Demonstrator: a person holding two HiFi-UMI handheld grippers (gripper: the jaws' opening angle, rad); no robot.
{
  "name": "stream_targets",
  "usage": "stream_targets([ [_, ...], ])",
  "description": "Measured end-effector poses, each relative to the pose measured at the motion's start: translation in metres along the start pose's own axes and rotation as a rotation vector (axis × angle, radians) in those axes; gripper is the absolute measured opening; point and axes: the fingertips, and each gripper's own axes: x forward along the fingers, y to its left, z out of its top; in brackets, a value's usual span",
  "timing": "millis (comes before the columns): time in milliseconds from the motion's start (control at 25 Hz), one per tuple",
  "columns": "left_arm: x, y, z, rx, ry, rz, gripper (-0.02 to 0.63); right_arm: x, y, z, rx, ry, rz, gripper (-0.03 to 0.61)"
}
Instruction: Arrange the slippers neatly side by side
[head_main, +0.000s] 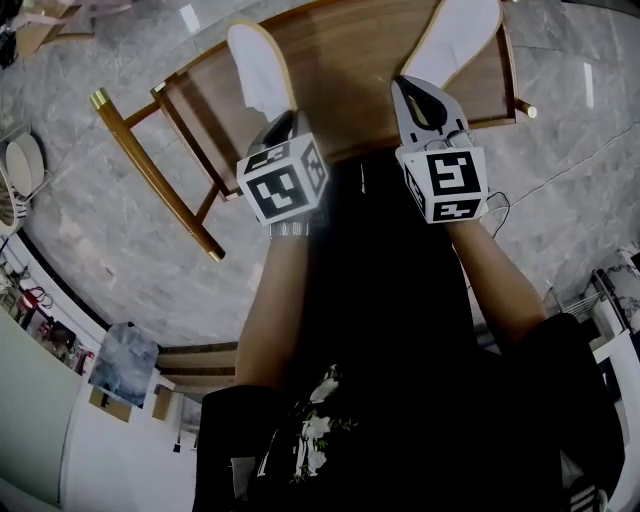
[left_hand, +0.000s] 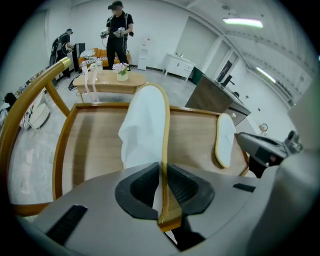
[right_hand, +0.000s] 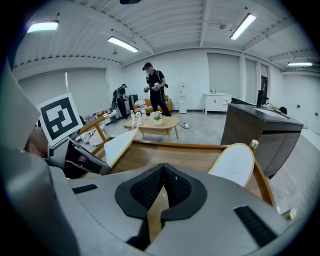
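Left gripper (left_hand: 163, 172) clamps slipper 1 (left_hand: 142, 125) by its sole edge, on edge over the wooden table (left_hand: 95, 145). Slipper 2 (left_hand: 225, 140) sits at its right rim. Right gripper (right_hand: 162, 175): closed, empty. I judge both slippers light and floppy, so grip the stiffer sole rim.

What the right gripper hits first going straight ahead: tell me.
Likely the bare wooden tabletop, beside the white slipper; the right gripper aims down at it, depth unclear.
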Motion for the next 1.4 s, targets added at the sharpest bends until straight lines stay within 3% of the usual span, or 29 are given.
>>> stream_targets([
  [160, 0.011, -0.002, -0.002, -0.053, 0.026, -0.015, 0.044, -0.006, -0.005, -0.006, 0.01, 0.01, -0.022, 0.0],
  [440, 0.008, -0.009, 0.0, -0.055, 0.018, -0.053, 0.044, -0.008, -0.011, -0.009, 0.022, 0.01, -0.046, 0.0],
  [680, -0.033, -0.005, 0.034, 0.114, -0.115, -0.037, 0.082, -0.008, -0.004, -0.004, 0.026, -0.014, -0.035, 0.0],
  [880, -0.026, 0.014, 0.075, 0.173, -0.148, -0.021, 0.115, -0.008, 0.001, -0.003, 0.047, -0.035, -0.039, 0.0],
  [1040, 0.001, 0.015, 0.092, 0.142, -0.097, -0.087, 0.118, -0.016, 0.001, -0.009, 0.061, -0.034, -0.044, 0.0],
  [1120, 0.01, 0.014, 0.095, 0.13, -0.069, -0.109, 0.152, -0.02, 0.001, -0.015, 0.073, -0.023, -0.043, 0.0],
  [1280, 0.023, 0.017, 0.086, 0.136, -0.024, -0.078, 0.148, -0.026, 0.001, -0.033, 0.092, 0.019, -0.051, 0.0],
  [1400, 0.026, 0.026, 0.084, 0.091, -0.023, -0.051, 0.105, -0.027, 0.001, -0.032, 0.095, 0.016, -0.054, 0.0],
])
